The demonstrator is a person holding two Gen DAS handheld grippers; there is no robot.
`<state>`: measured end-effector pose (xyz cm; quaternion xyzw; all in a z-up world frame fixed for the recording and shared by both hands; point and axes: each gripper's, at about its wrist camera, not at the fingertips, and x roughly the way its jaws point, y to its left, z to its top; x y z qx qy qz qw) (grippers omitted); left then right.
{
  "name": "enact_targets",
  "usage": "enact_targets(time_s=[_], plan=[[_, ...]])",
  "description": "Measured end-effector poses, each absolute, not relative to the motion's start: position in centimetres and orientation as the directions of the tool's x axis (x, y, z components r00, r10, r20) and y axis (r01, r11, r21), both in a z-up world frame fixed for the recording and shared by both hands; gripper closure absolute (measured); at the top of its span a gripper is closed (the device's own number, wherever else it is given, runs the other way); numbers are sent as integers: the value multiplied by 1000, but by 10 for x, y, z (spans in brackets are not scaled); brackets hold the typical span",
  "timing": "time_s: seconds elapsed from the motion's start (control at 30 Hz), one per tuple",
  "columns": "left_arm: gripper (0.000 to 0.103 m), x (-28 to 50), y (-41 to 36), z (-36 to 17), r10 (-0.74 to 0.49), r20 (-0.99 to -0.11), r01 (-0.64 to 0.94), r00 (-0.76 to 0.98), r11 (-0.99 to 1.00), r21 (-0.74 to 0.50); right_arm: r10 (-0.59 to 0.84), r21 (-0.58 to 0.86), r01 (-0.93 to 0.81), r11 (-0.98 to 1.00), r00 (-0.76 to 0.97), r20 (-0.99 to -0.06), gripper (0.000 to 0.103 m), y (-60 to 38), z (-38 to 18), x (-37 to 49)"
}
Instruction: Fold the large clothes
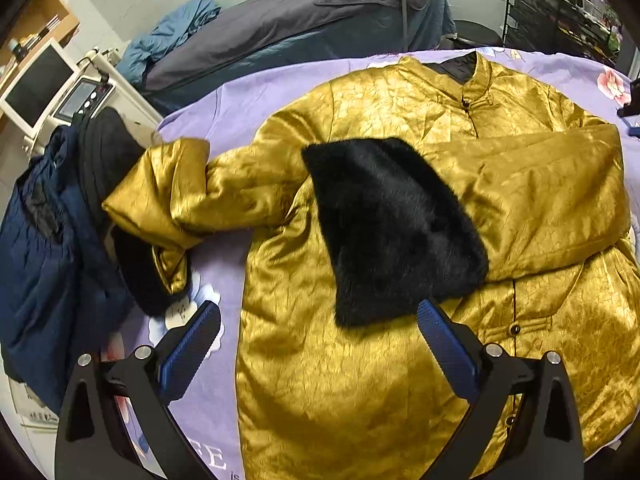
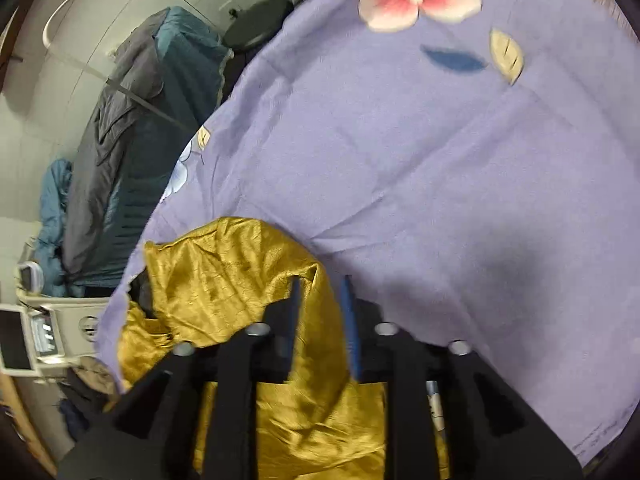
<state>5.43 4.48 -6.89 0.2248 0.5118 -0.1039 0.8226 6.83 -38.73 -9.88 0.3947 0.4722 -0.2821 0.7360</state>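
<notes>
A gold satin padded jacket (image 1: 360, 380) lies front up on a lilac flowered sheet (image 1: 212, 400). One sleeve is folded across the chest, and its black fur cuff (image 1: 392, 228) rests in the middle. The other sleeve (image 1: 172, 196) sticks out to the left, bent, with its dark cuff near the sheet's edge. My left gripper (image 1: 316, 312) hovers open over the jacket's lower half, with nothing between its fingers. In the right wrist view a fold of the gold jacket (image 2: 240, 280) runs between the fingers of my right gripper (image 2: 322, 284). Its jaws stand a little apart around the fold.
Dark navy clothes (image 1: 48, 240) are heaped at the left edge of the sheet. Grey and blue coats (image 1: 300, 28) lie on a surface behind. A black wire rack (image 1: 560, 12) stands at the back right and a white monitor (image 1: 40, 84) at the far left. Bare sheet (image 2: 440, 160) spreads beyond the jacket.
</notes>
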Motion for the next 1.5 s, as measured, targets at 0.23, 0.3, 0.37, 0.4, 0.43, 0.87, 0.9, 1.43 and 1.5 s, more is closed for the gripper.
enact_targets(time_s=[0.23,0.3,0.37,0.4,0.43,0.87,0.9,1.43,1.5], plan=[[6,70,20,-68,12,-877,440,480,862,253,5,178,325,929,469,-883,58,-250,-78,81],[6,74,8,-75,-2,-883,463,470,852,245,76,187,227,956,423,-903,58,-215,-99,79],[6,77,-2,-84,5,-892,482,452,840,249,93,173,196,965,359,-929,58,-195,-122,77],[6,78,-7,-92,8,-898,494,440,833,250,84,158,191,969,346,-935,58,-191,-129,75],[6,79,-10,-97,9,-903,502,429,829,246,64,134,187,973,338,-939,58,-191,-136,71],[5,123,-29,-171,90,-955,531,282,814,234,-62,-11,254,967,194,-979,58,-225,-184,86],[5,124,-27,-172,78,-957,517,280,828,219,-92,-46,234,971,188,-978,58,-220,-185,87],[6,104,16,-135,-54,-935,374,352,923,88,-123,-48,285,957,251,-960,49,-178,-133,73],[6,98,34,-127,-80,-935,341,344,939,45,-100,-19,285,958,272,-957,49,-167,-125,62]])
